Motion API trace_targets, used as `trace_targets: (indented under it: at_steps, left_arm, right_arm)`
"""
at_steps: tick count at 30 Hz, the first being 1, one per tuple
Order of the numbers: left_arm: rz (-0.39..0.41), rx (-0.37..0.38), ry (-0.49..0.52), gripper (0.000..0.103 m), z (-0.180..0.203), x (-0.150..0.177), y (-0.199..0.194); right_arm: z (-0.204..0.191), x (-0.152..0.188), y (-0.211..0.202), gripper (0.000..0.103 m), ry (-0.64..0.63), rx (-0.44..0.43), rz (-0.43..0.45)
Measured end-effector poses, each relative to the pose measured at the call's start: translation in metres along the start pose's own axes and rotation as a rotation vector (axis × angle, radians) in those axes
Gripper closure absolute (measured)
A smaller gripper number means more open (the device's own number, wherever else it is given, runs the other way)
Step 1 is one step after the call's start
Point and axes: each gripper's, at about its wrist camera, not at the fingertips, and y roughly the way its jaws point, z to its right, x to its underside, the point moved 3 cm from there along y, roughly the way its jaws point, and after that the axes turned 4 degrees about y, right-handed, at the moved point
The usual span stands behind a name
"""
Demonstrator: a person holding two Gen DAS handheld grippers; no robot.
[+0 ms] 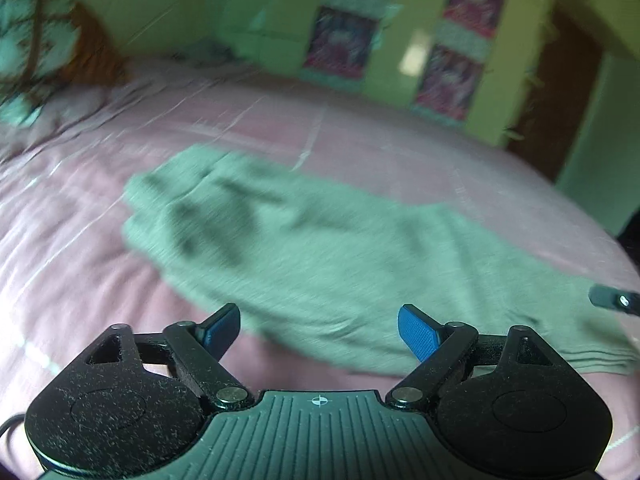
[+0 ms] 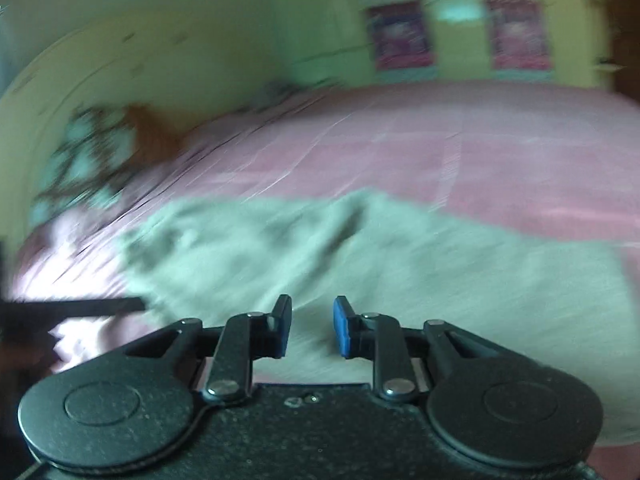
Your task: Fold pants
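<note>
Grey-green pants (image 1: 320, 248) lie spread and wrinkled on a pink bed sheet (image 1: 380, 136); both views are motion-blurred. My left gripper (image 1: 320, 330) is wide open and empty, just above the pants' near edge. The tip of the other gripper (image 1: 612, 300) shows at the right edge, over the pants. In the right wrist view the pants (image 2: 400, 260) fill the middle. My right gripper (image 2: 312, 326) is open with a narrower gap, empty, above the cloth. A dark bar, the left gripper (image 2: 80, 306), enters from the left.
A patterned pillow (image 1: 32, 64) lies at the bed's far left, also in the right wrist view (image 2: 80, 152). Green walls with pink posters (image 1: 344, 40) stand behind the bed. A dark doorway (image 1: 560, 100) is at the right.
</note>
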Motion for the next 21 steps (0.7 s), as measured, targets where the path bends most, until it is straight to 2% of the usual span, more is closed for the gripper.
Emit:
trace_targets:
  at_steps: [2, 4, 6, 7, 10, 12, 14, 16, 18, 21]
  left_arm:
    - [0.007, 0.041, 0.014, 0.019, 0.019, -0.004, 0.0]
    - [0.023, 0.104, 0.017, 0.043, 0.045, -0.011, 0.003]
    - [0.027, 0.184, 0.028, 0.058, 0.078, -0.019, 0.011]
    - [0.031, 0.218, 0.044, 0.062, 0.098, -0.023, 0.017]
    - [-0.004, 0.303, 0.132, 0.062, 0.158, -0.024, 0.038]
    - [-0.06, 0.318, 0.2, 0.062, 0.189, -0.015, 0.057]
    - [-0.148, 0.273, 0.278, 0.062, 0.208, 0.002, 0.078]
    - [-0.125, 0.24, 0.348, 0.062, 0.218, 0.007, 0.078]
    - [-0.131, 0.22, 0.358, 0.062, 0.224, -0.004, 0.082]
    - [-0.156, 0.2, 0.355, 0.061, 0.231, -0.024, 0.105]
  right_arm:
    - [0.024, -0.007, -0.013, 0.081, 0.04, 0.074, 0.045]
    - [0.053, -0.011, -0.03, 0.08, 0.069, 0.155, 0.087]
    - [0.086, -0.009, -0.048, 0.088, 0.121, 0.214, 0.106]
    - [0.101, -0.007, -0.055, 0.091, 0.141, 0.246, 0.105]
    - [0.131, 0.002, -0.072, 0.095, 0.184, 0.298, 0.095]
    - [0.14, 0.014, -0.074, 0.095, 0.181, 0.298, 0.073]
    - [0.143, 0.027, -0.066, 0.095, 0.177, 0.309, 0.025]
    - [0.151, 0.04, -0.052, 0.097, 0.207, 0.311, -0.042]
    - [0.157, 0.041, -0.047, 0.097, 0.224, 0.299, -0.031]
    - [0.168, 0.026, -0.029, 0.096, 0.231, 0.286, -0.024]
